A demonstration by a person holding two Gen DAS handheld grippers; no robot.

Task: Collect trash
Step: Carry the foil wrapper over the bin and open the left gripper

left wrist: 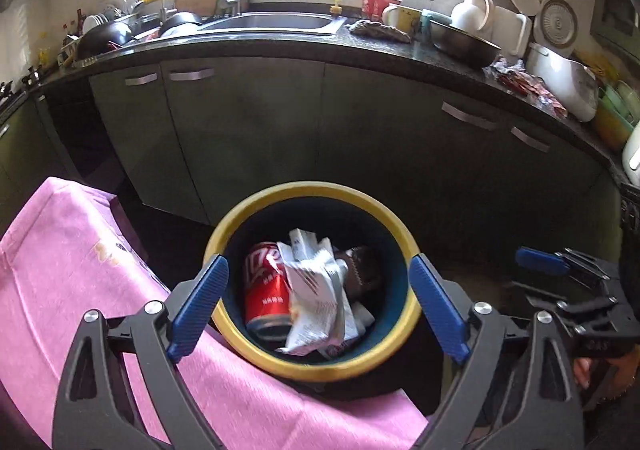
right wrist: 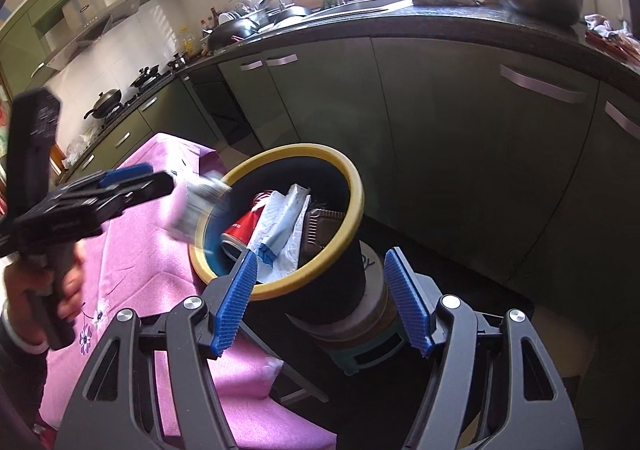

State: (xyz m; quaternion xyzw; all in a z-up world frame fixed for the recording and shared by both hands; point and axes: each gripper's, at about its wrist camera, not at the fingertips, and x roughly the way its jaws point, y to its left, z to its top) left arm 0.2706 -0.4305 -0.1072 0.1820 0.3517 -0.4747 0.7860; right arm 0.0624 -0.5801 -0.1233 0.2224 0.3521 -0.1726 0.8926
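Trash bin (left wrist: 316, 368): yellow-rimmed, dark-walled, just beside the edge of the table (left wrist: 80, 270) with its pink cloth; holds a red can (left wrist: 266, 290), white wrappers (left wrist: 316, 290) and a brown wrapper (left wrist: 362, 264). Blurred pale wrapper (right wrist: 192, 209): at the rim, by the left gripper. Left gripper (left wrist: 316, 308): fingers wide, nothing between. Right gripper (right wrist: 320, 306): fingers wide, nothing between, well apart from the cabinets (left wrist: 260, 121).

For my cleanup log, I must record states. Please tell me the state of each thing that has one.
Trash bin: unlidded, partly filled.
Red can: in the bin, leaning.
White wrapper: crumpled, in the bin.
Left gripper: open.
Right gripper: open, empty.
Cabinet doors: shut.
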